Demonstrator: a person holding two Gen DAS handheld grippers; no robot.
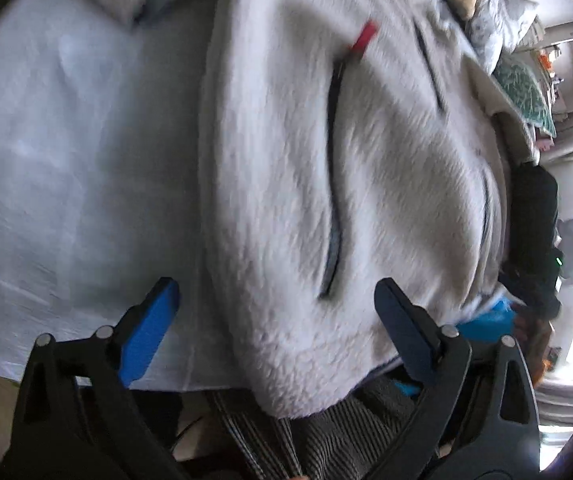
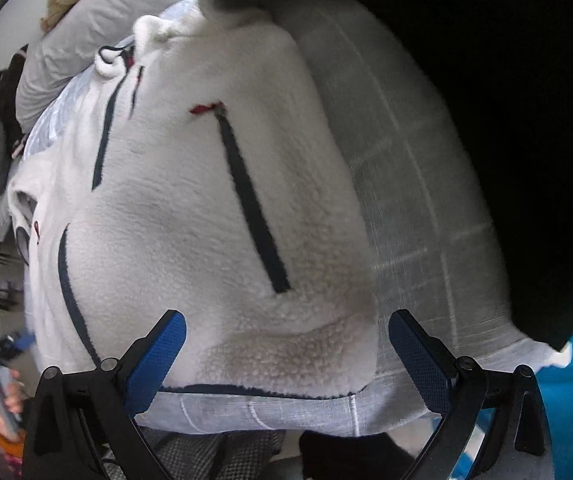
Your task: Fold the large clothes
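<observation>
A white fleece jacket (image 1: pixel 278 160) lies spread flat on a bed's pale sheet (image 1: pixel 66 160), front up. A dark pocket zip (image 1: pixel 334 184) with a red pull (image 1: pixel 364 36) runs along it. My left gripper (image 1: pixel 276 300) hovers over the jacket's near hem by its left edge, blue pads wide apart, holding nothing. In the right wrist view the same jacket (image 2: pixel 190 208) shows its other pocket zip (image 2: pixel 250 200) and red pull (image 2: pixel 202 109). My right gripper (image 2: pixel 286 320) is open above the near right hem corner, nothing between its pads.
Pillows (image 1: pixel 486 20) and a green patterned cushion (image 1: pixel 526 92) are piled at the bed's far end. A grey pillow (image 2: pixel 98 20) lies beyond the collar. The checked sheet (image 2: pixel 418 200) drops off at the near edge; grey trousers (image 1: pixel 326 440) are below. A blue object (image 2: pixel 566 400) is at the right.
</observation>
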